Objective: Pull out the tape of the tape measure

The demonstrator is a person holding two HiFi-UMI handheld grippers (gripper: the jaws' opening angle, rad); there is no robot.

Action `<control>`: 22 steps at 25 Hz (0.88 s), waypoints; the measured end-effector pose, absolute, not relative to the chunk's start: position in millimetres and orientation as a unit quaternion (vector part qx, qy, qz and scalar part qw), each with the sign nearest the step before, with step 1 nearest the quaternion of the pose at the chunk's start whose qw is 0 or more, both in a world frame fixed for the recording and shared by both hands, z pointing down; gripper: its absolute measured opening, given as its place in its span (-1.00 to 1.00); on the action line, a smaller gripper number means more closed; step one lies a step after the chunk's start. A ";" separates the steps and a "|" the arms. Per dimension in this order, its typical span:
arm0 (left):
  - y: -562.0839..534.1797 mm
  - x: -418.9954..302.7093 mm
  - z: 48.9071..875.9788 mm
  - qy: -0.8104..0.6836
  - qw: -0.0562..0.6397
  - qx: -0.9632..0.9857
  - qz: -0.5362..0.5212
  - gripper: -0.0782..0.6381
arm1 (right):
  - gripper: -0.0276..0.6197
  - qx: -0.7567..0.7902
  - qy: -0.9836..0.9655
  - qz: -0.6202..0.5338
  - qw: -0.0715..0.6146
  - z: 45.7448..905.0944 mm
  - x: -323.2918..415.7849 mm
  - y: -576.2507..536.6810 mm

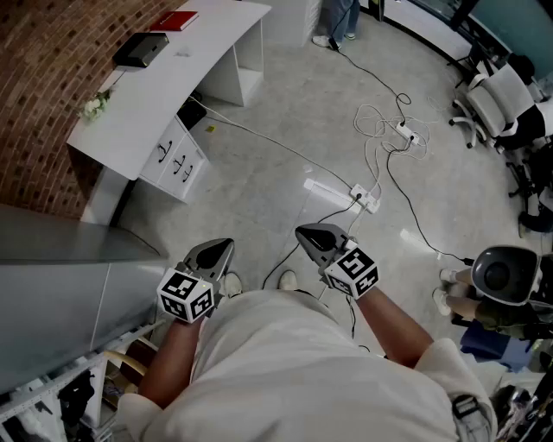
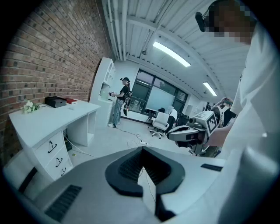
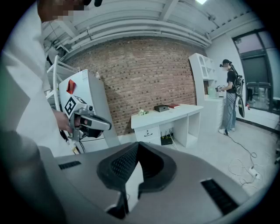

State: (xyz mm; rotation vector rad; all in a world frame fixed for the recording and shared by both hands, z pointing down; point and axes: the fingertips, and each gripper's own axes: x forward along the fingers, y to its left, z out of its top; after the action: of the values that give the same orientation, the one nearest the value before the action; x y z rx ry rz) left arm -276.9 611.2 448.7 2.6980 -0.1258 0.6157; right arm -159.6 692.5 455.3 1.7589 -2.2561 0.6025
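Note:
No tape measure shows in any view. In the head view, my left gripper (image 1: 224, 245) and right gripper (image 1: 303, 231) are held side by side in front of my body, above the floor, tips angled a little toward each other. Both have their jaws pressed together with nothing between them. In the left gripper view, the left gripper (image 2: 141, 149) is shut and empty, and the right gripper (image 2: 171, 133) hangs to its right. The right gripper view shows the right gripper (image 3: 137, 144) shut and empty, with the left gripper (image 3: 108, 127) at the left.
A white desk (image 1: 164, 82) stands along the brick wall with a black box (image 1: 141, 49), a red book (image 1: 175, 21) and small flowers (image 1: 93, 105). A grey cabinet top (image 1: 52, 259) is at my left. Cables and a power strip (image 1: 365, 199) lie on the floor. A person (image 3: 229, 98) stands far off.

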 end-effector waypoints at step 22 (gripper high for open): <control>641.4 -219.4 450.1 -0.077 0.138 0.961 0.225 -0.37 | -0.32 0.643 -0.740 0.174 0.091 458.9 -83.1 734.3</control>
State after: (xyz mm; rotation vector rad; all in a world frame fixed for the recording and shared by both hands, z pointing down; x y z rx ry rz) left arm -219.4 641.4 450.1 2.7798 -0.2239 0.6511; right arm -83.1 734.3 458.9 1.9110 -2.2007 0.5160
